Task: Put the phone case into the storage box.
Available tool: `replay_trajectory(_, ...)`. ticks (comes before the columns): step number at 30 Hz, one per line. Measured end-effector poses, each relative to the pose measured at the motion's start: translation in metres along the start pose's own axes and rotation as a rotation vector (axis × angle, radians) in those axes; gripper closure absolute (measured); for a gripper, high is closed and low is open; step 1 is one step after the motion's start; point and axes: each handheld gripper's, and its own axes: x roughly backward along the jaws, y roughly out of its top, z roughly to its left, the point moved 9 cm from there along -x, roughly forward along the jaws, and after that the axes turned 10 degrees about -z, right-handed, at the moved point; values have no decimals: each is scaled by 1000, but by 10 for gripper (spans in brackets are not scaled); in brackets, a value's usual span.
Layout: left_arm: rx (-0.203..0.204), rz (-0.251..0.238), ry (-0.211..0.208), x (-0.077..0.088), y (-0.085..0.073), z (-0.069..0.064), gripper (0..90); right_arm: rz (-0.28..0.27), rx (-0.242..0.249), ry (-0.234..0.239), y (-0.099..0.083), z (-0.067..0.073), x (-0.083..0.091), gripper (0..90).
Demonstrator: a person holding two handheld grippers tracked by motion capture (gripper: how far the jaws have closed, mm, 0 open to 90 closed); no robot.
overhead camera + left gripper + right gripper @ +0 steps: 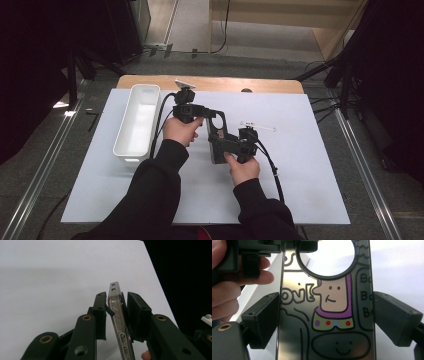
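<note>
Phone [327,315] is up off the bench [300,200] mid-air, right gripper [325,317] clamped across its width, left gripper [116,315] straddling its edge, not visibly pinching — I'd square the pads before squeezing, avoid side buttons.

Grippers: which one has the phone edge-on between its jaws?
The left gripper: its jaws flank the flat faces of the phone; the right gripper clamps its sides.
</note>
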Motion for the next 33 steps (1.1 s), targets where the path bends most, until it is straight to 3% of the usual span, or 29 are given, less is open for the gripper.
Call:
replay_trajectory(11, 23, -1, -11, -1, 0, 0, 720, 0, -4, 1, -1, 0, -1, 107)
replay_trajectory(33, 54, -2, -78, -1, 1, -6, 783, -3, 0, 2, -3, -1, -5, 107)
